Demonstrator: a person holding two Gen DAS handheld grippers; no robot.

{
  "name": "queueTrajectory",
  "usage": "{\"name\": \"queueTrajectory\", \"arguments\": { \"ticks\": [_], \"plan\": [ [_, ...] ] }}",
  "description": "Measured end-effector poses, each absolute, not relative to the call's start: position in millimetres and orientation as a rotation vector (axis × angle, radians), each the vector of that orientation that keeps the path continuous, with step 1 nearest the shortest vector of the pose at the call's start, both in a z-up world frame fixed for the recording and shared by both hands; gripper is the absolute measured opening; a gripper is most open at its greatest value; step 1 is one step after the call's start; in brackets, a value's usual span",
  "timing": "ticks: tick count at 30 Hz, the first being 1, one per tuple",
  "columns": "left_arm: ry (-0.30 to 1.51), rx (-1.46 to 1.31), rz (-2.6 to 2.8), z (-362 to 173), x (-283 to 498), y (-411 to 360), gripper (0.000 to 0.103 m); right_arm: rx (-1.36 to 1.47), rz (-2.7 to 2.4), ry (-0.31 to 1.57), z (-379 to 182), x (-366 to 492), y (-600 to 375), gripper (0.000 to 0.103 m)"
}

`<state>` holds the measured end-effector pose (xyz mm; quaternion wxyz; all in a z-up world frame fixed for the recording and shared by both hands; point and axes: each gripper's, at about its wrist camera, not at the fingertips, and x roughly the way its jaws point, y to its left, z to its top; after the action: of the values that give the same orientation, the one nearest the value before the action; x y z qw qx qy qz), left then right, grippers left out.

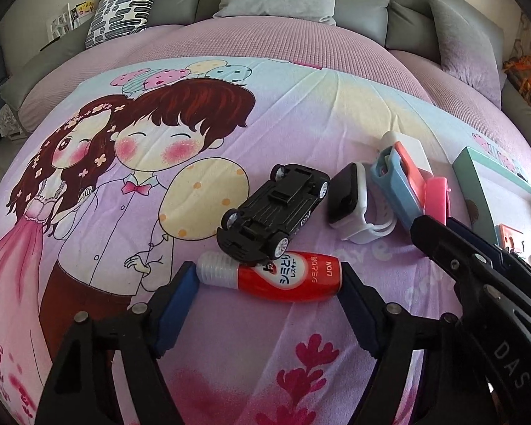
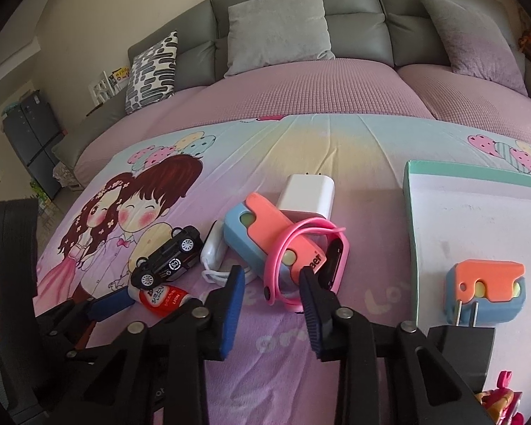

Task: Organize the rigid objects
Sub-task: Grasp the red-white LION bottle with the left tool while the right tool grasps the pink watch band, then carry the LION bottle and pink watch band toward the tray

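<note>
A red bottle with a white cap lies on the cartoon bedsheet, and my left gripper is shut on it end to end. Behind it sit an overturned black toy car, a white smartwatch, a blue-and-coral plug and a white charger. A pink watch lies over the plug. My right gripper is open, with the pink band's near end between its fingers. The right pad is against the band, and sheet shows beside the left pad.
A teal-rimmed tray on the right holds another blue-and-coral plug, a black charger and a pink toy. A grey sofa with pillows lies behind. A dark chair stands at the left.
</note>
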<state>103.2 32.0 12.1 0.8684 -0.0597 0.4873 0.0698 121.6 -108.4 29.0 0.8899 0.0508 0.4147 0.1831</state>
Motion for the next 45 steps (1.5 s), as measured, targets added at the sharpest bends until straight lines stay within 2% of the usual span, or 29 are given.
{"name": "queueTrajectory", "arguments": {
  "ticks": [2, 5, 7, 8, 24, 45],
  "plan": [
    [1.021, -0.124, 0.148, 11.9, 103.3, 32.2, 0.079, 0.098, 0.380, 0.857, 28.8, 121.4, -107.4, 0.029],
    [1.022, -0.128, 0.150, 12.0, 103.1, 32.7, 0.078, 0.092, 0.389, 0.848, 30.0, 120.8, -106.5, 0.018],
    [1.022, -0.127, 0.150, 12.1, 102.8, 32.3, 0.078, 0.087, 0.388, 0.849, 29.4, 120.8, -105.8, 0.017],
    [1.023, -0.126, 0.151, 12.1, 102.8, 32.0, 0.078, 0.081, 0.382, 0.846, 29.5, 120.5, -105.9, 0.012],
    [0.996, -0.145, 0.134, 22.4, 97.3, 33.5, 0.078, 0.122, 0.396, 0.804, 47.3, 112.4, -114.9, 0.011],
    [0.870, -0.120, 0.105, 74.2, 85.2, -0.3, 0.078, 0.187, 0.362, 0.701, 94.2, 91.5, -159.5, 0.011]
  ]
}}
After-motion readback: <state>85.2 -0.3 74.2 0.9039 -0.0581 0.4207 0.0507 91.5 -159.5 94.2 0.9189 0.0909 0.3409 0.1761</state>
